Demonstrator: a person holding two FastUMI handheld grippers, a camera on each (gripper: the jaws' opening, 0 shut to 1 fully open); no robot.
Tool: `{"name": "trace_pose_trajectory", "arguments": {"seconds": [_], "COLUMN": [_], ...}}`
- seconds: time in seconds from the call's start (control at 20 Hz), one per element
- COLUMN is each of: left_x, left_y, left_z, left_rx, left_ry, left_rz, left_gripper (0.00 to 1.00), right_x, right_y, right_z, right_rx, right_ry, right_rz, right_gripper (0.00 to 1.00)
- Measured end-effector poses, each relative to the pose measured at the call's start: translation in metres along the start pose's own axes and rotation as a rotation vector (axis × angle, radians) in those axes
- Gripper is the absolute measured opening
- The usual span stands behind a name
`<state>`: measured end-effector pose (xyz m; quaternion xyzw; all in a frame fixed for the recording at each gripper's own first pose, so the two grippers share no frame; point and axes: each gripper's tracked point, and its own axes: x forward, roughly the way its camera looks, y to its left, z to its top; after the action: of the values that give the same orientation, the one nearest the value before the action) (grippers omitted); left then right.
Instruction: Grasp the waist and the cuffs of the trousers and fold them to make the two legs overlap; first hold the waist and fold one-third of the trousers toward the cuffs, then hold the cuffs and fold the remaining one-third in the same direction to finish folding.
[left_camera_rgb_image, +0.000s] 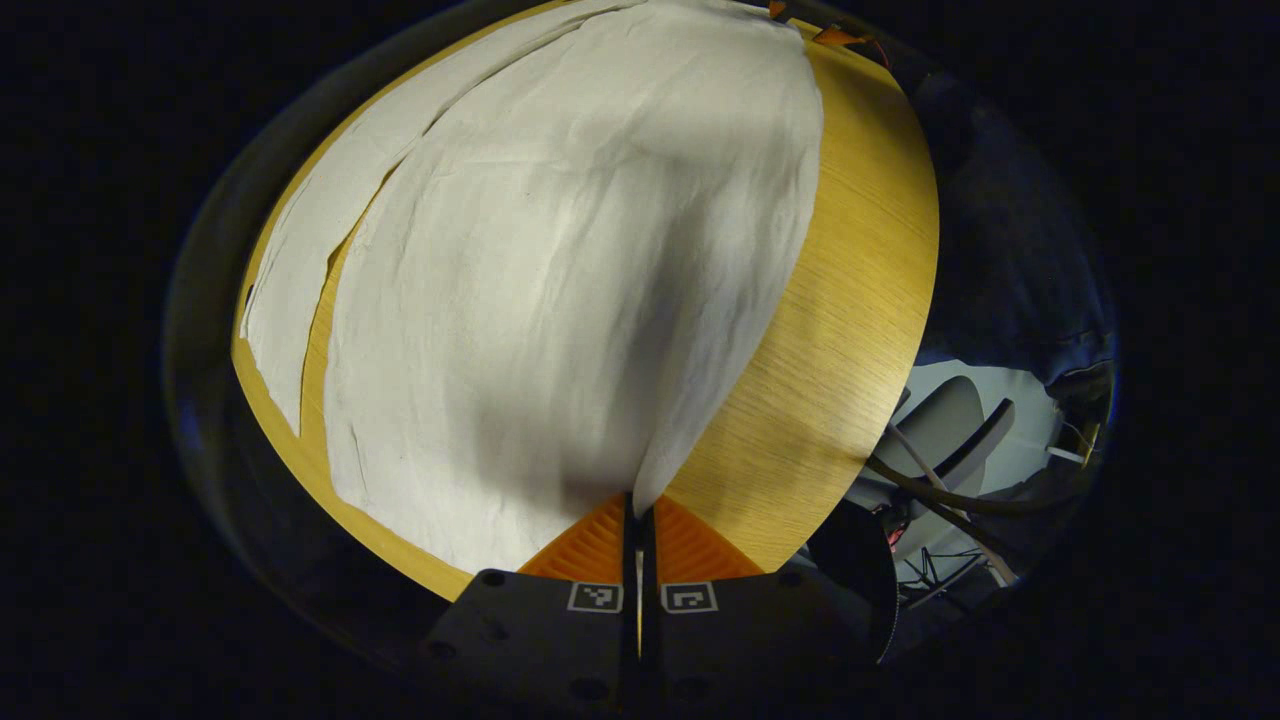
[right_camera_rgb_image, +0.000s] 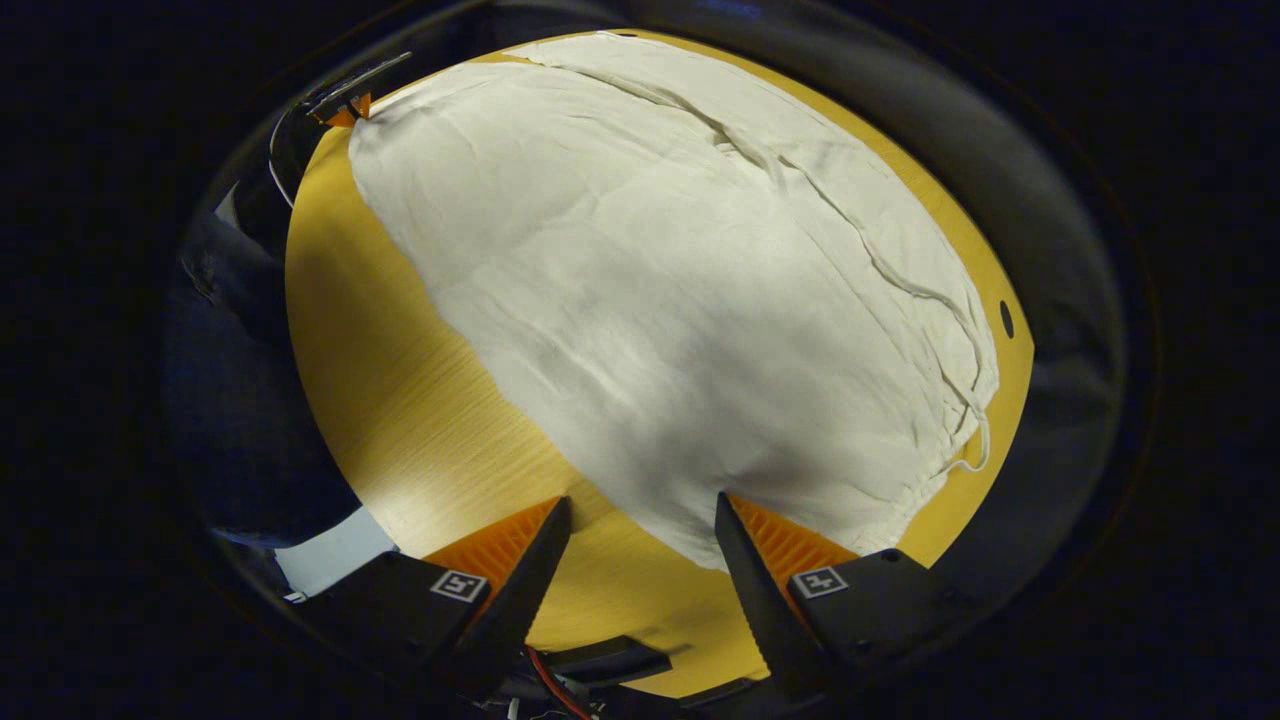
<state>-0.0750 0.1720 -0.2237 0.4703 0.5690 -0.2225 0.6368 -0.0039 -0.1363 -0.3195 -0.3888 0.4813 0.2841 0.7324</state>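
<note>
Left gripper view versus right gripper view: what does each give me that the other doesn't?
Left gripper view: the left gripper, jaws shut on a corner of the trousers, and a gap between the two legs.

Right gripper view: the right gripper, jaws open just short of the cloth, plus the drawstring.

Shared: pale trousers spread on the wooden table.

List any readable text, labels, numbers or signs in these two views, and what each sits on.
No words, brands or numbers can be read.
Left gripper: two square black-and-white marker tags on its body; patterns, not text.
Right gripper: one marker tag on each finger mount, likewise patterns.
Trousers and table: no print.
</note>
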Motion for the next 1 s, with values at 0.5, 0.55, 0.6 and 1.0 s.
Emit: {"name": "trace_pose_trajectory", "arguments": {"seconds": [0.5, 0.55, 0.6, 1.0], "left_x": [-0.001, -0.001, 0.0, -0.005], "left_y": [-0.003, -0.002, -0.002, 0.019], "left_z": [0.0, 0.0, 0.0, 0.004], "left_rx": [-0.029, -0.033, -0.041, -0.259], "left_ry": [0.014, 0.013, 0.01, -0.027], "left_rz": [-0.006, -0.007, -0.008, 0.1], "left_gripper": [0.0, 0.0, 0.0, 0.0], "right_x": [0.003, 0.004, 0.002, -0.013], "right_y": [-0.017, -0.017, -0.018, -0.027], "right_z": [0.001, 0.0, -0.001, 0.015], "right_rx": [0.013, 0.022, 0.024, 0.115], "right_ry": [0.046, 0.05, 0.051, -0.06], "right_rz": [-0.012, -0.017, -0.03, -0.148], "right_gripper": [0.19, 0.13, 0.1, 0.04]}}
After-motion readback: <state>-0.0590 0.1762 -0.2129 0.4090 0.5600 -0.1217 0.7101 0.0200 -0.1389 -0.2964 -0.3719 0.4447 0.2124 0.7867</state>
